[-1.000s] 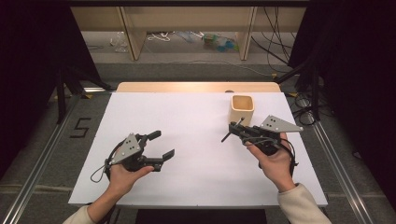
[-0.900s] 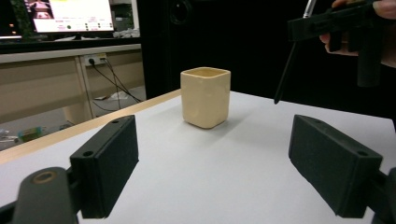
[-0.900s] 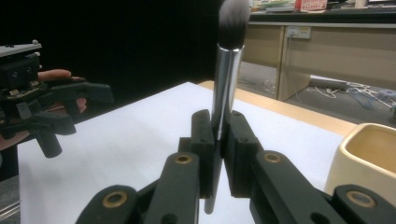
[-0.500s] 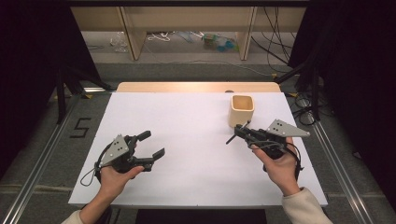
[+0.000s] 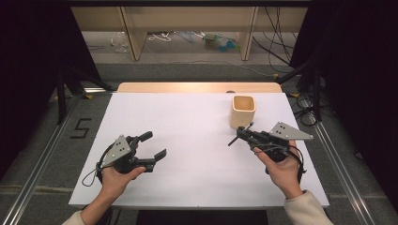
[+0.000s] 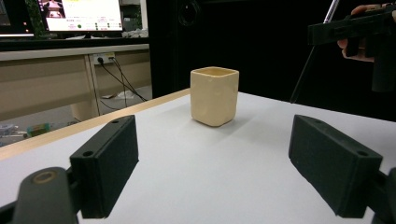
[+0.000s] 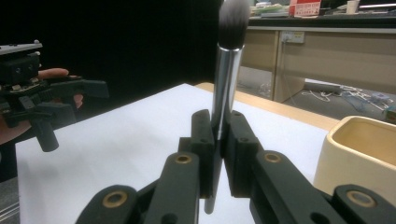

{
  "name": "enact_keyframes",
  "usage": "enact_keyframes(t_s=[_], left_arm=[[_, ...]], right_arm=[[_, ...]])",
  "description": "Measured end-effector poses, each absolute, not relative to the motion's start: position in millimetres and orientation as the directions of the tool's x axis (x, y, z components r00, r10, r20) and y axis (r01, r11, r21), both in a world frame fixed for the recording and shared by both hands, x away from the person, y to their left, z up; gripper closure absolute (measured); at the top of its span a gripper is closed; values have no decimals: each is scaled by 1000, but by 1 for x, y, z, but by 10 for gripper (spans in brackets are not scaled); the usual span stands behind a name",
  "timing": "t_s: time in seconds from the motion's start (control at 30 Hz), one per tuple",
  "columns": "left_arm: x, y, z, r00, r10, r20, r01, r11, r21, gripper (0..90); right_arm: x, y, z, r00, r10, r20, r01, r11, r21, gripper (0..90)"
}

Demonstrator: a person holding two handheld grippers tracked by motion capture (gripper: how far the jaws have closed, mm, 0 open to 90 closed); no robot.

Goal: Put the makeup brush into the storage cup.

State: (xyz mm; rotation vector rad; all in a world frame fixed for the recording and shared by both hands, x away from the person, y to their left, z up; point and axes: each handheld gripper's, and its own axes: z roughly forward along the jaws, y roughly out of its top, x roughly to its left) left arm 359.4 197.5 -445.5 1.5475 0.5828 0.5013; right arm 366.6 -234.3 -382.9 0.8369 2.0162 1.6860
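Left gripper (image 5: 152, 145) sat low over the near left part of the white tabletop (image 5: 187, 126), held in the person's left hand (image 5: 115, 176). Its jaws were spread wide, nothing between them. In the left gripper view the two black pads (image 6: 105, 170) framed bare white surface, and straight ahead between them, well apart, stood a cream square-sided cup (image 6: 214, 95), upright and open at the top.

Right gripper (image 5: 239, 135) was held in the right hand (image 5: 281, 168) above the right part of the tabletop, grey three-cornered plate (image 5: 288, 131) on top. Its jaws were pressed together on a makeup brush (image 7: 224, 93), pinching the silver ferrule partway down. In the right gripper view the brush stood upright out of the jaws, dark bristle head (image 7: 233, 21) above them and the lower end of the handle poking out beneath. In the high view the brush (image 5: 240, 134) showed as a thin dark stick crossing the jaw tips.

The cup (image 5: 243, 111) stood just beyond and slightly left of the right jaws in the high view, near but not touching. In the right gripper view its rim (image 7: 364, 135) sat to the right of the jaws, and the left gripper (image 7: 51, 100) appeared far off at left. The right gripper (image 6: 359, 30) showed in the upper right of the left gripper view.
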Motion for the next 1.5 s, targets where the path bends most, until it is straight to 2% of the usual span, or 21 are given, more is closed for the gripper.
enact_keyframes(t_s=[0.93,1.2,1.27,1.3,1.47,1.5], left_arm=[[360,197,-446,770,636,-39,67,-19,998,158],[360,198,-446,769,638,-35,63,-22,998,158],[360,198,-446,769,639,-33,62,-23,998,158],[360,198,-446,768,639,-33,62,-23,998,158],[361,198,-446,769,639,-33,63,-24,998,158],[361,198,-446,768,639,-33,62,-24,998,158]], right_arm=[[370,-244,-383,-754,653,71,171,90,981,840],[373,-251,-385,-738,672,57,172,106,979,841],[375,-252,-386,-730,682,35,140,99,985,840],[374,-252,-386,-732,679,54,165,100,981,840],[376,-254,-387,-723,690,32,139,100,985,840],[376,-254,-387,-721,691,48,158,97,983,840]])
